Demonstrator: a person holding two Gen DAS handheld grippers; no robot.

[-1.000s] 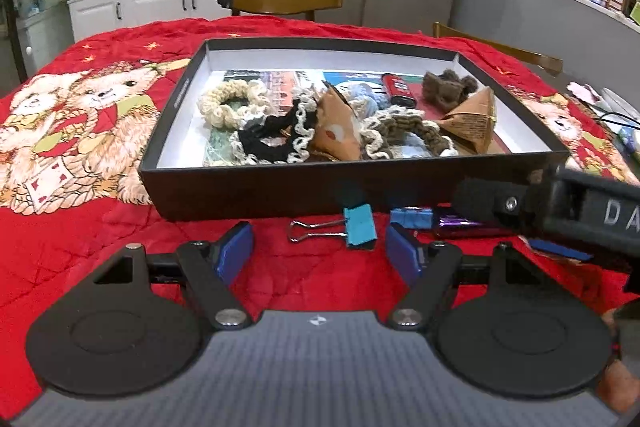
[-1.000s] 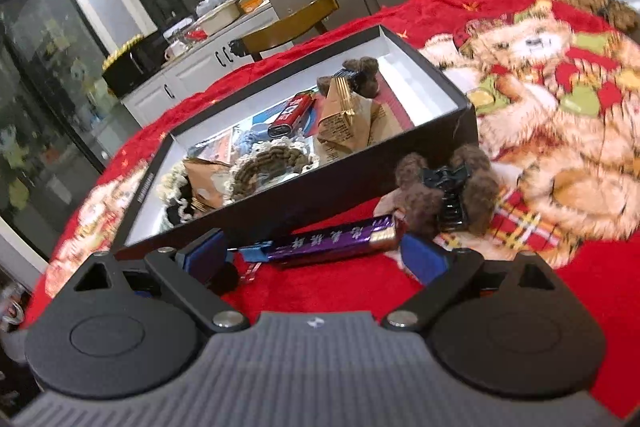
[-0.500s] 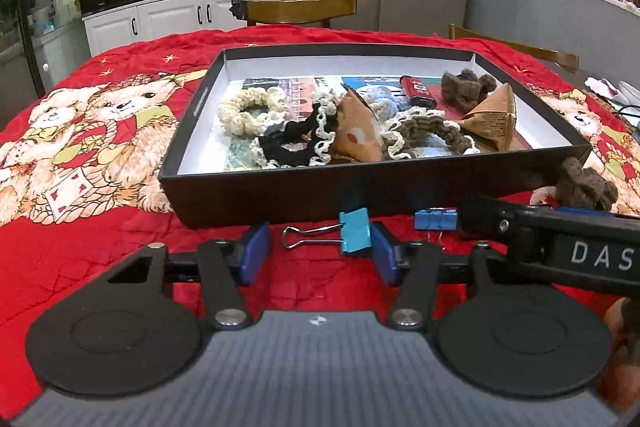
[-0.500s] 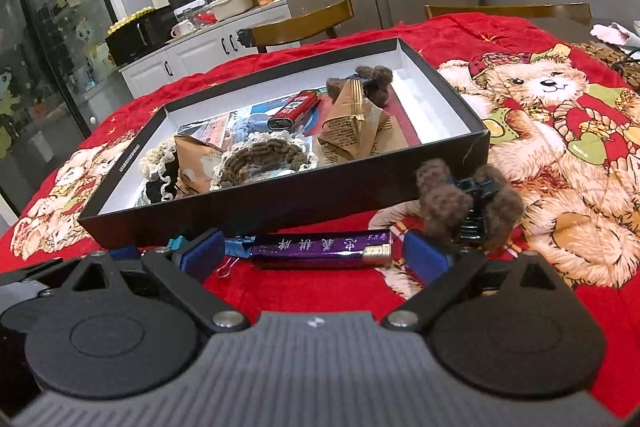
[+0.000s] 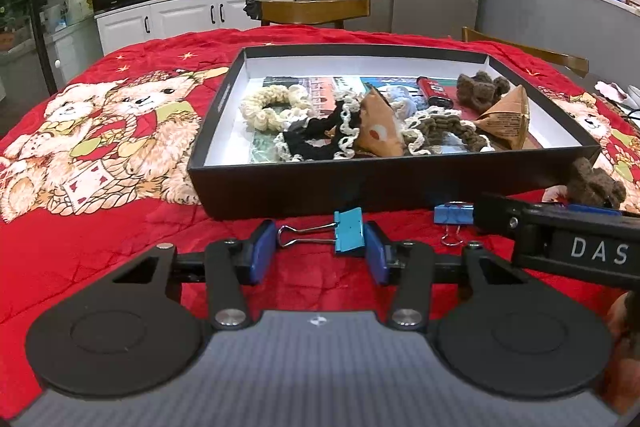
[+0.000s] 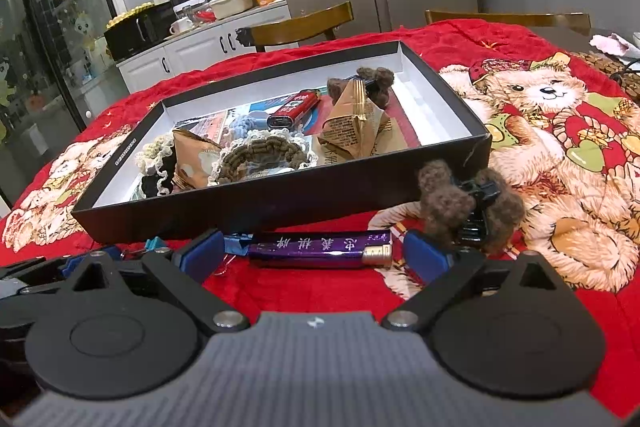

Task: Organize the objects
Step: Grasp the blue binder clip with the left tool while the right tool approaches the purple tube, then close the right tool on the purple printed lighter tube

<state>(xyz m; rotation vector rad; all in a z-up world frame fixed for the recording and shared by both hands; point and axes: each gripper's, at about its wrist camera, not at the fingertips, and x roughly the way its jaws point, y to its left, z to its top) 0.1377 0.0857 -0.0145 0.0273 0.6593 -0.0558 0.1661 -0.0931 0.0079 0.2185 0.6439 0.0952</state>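
At the frame's lower centre, the left gripper (image 5: 320, 251), jaws just narrowing and half spread, brackets the light-blue binder clip (image 5: 349, 231), its long axis running across the gap.

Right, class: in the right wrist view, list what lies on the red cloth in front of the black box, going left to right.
Light blue binder clip → darker blue binder clip → purple lighter → brown fuzzy hair claw.

The left tongs (image 5: 316, 251) have been closing around the light-blue binder clip (image 5: 349, 230), which now sits between the pads, the right pad at its body. The right tongs (image 6: 314, 254) have rolled level, framing the purple lighter (image 6: 320, 250).
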